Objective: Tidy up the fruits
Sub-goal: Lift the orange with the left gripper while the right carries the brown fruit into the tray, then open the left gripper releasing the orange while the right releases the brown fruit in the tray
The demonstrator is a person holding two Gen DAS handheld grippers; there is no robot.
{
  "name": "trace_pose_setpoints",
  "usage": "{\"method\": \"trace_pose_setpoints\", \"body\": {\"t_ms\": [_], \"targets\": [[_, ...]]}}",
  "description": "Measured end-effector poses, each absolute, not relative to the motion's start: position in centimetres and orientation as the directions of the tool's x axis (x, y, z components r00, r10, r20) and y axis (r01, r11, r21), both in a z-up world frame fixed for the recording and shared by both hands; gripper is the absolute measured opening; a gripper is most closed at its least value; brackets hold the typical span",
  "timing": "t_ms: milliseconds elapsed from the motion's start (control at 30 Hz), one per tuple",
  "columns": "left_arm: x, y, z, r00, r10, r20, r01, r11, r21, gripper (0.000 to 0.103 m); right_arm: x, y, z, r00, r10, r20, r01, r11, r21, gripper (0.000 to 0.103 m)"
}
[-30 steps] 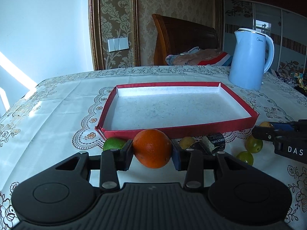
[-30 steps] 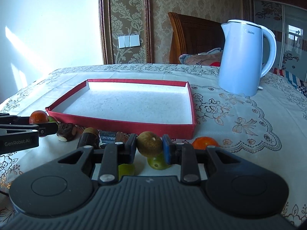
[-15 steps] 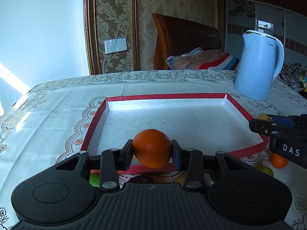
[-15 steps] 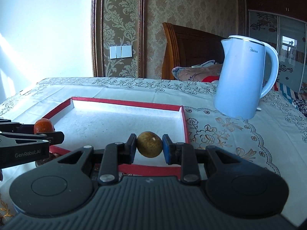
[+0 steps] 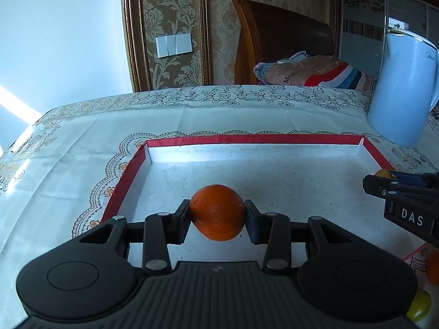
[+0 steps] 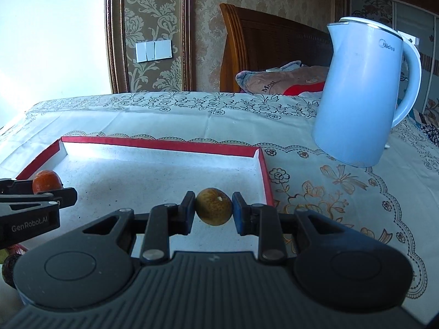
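Left gripper [image 5: 217, 213] clamps an orange [image 5: 217, 211] over the red-rimmed tray [image 5: 120, 189], near its left side. Right gripper [image 6: 214, 210] clenches a small brownish-green fruit [image 6: 214, 206] over the tray's right side. Risks: released from height, either round fruit may roll on the flat tray floor or hop the low rim; the grippers could collide.

The white floor of the red-rimmed tray [image 5: 274, 175] is bare from your 10 o'clock to your 2 o'clock, so you have room ahead. The blue kettle [image 6: 362, 93] stands at 2 o'clock, outside the rim. The two grippers sit side by side, near each other.
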State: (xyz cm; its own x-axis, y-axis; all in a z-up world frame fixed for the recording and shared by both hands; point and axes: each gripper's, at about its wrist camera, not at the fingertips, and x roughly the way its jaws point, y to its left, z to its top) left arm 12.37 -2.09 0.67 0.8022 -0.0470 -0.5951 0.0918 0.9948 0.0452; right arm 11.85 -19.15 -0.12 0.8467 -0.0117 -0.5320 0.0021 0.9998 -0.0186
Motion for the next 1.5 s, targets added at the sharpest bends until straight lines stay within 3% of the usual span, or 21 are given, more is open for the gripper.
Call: {"method": "trace_pose_setpoints", "body": {"t_ms": [533,933,1167,1333,1500], "targets": [[15.1,-1.6,-0.2,0.754,-0.019,-0.657,0.039,0.999,0.016,0.040,14.9,-18.9,-1.4,0.800,-0.013,-0.599,0.005,1.000,-0.016,0.027],[14.8,-2.4,-0.4,0.768,0.009,-0.640,0.042,0.997,0.064,0.040,15.6,-19.9,-1.7,0.772,-0.005,-0.635,0.026,0.999,0.023,0.028],[14.8,-2.1,-0.6,0.765,0.006,-0.645,0.037,0.998,0.053,0.043,15.4,-19.8,-1.5,0.775,-0.001,-0.632,0.017,1.000,0.019,0.040],[14.4,-2.3,-0.4,0.775,-0.002,-0.631,0.053,0.997,0.062,0.057,15.3,-19.9,-1.4,0.779,0.002,-0.627,0.020,0.999,0.029,0.053],[14.1,-2.5,-0.3,0.780,-0.008,-0.626,0.061,0.996,0.064,0.058,15.1,-19.7,-1.3,0.780,0.009,-0.626,0.013,0.999,0.030,0.060]]}}
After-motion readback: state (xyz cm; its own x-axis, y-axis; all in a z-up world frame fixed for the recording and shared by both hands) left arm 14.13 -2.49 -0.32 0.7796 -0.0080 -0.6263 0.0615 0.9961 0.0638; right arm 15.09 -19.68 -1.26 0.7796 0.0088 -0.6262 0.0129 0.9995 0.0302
